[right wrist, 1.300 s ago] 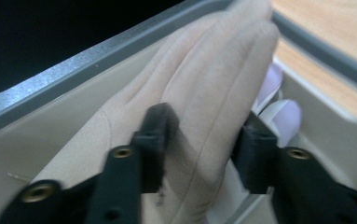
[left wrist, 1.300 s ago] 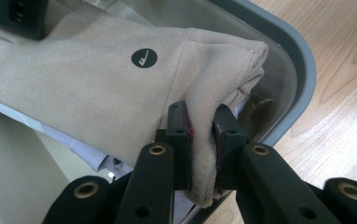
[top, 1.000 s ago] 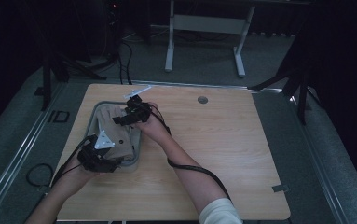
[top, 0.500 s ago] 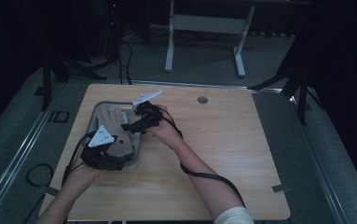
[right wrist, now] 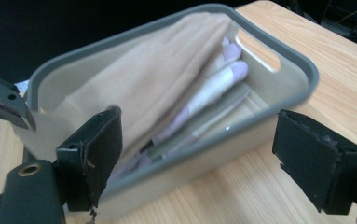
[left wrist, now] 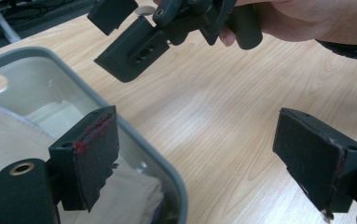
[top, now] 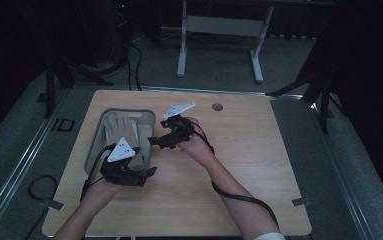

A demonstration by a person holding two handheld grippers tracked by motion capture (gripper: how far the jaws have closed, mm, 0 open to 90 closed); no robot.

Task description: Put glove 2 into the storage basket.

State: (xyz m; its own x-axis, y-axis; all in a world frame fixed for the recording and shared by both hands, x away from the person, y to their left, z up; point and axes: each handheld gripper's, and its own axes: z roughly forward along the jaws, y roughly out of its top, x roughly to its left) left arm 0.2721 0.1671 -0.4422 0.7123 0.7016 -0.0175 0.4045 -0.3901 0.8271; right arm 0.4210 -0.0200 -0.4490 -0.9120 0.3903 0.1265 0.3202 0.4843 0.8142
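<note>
- The left gripper point(top: 151, 171) stood beside the near right corner of the grey bin point(top: 95, 145), with its jaws wide apart and nothing between them. They had just been opening.
- The right gripper point(top: 152, 141) hovered just beside the bin's right wall, also wide and empty. Its jaws had just been opening too.
- The beige cloth point(right wrist: 153, 84) lay folded inside the bin, leaning on the long wall, with some pale purple folded pieces point(right wrist: 216, 81) packed beside it.
- In my judgement, the first risk was the cloth itself. It stood rather high in the bin and seemed loosely packed, so it could unfold or slide over the rim if something pushed the bin.
- The second risk was the bin. The left gripper's inner jaw hung right over the rim point(left wrist: 167, 170), so a careless move could catch it and drag or tip the bin on the smooth wooden table point(top: 259, 150).
- The third risk was the two grippers. They were near to each other over the table, and their jaws could collide if both hands moved inward together.
- A trailing cable point(top: 239, 197) could also catch on the table edge.
</note>
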